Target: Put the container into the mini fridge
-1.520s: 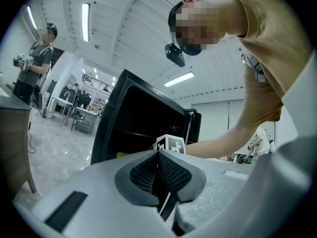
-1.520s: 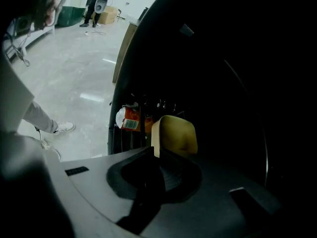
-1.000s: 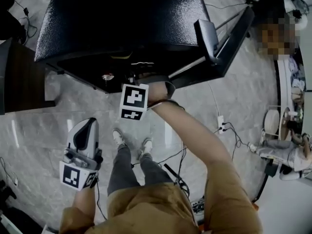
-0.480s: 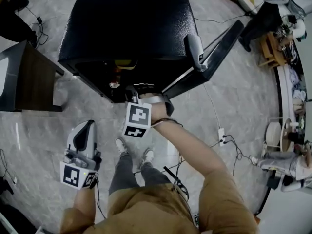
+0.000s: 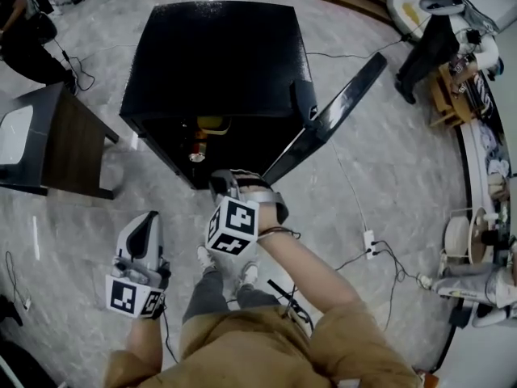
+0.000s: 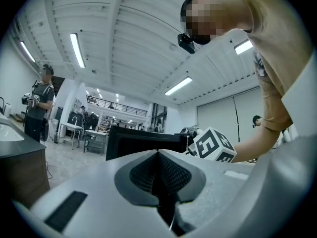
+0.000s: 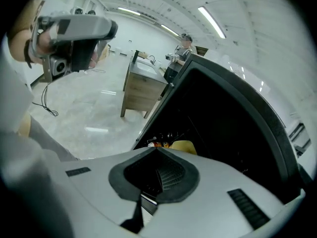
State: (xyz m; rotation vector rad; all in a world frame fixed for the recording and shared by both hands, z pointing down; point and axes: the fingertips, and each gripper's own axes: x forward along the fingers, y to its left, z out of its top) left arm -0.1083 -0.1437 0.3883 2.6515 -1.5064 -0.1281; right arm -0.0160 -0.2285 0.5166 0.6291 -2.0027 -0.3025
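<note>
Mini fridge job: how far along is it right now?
Looks mostly done: a yellow item, probably the container, sits inside the mini fridge. Nothing is in hand: the right tool is shut and empty just outside the opening, and the left tool is shut and empty off to the side. Left to do: the door stands wide open, so closing it likely remains.
</note>
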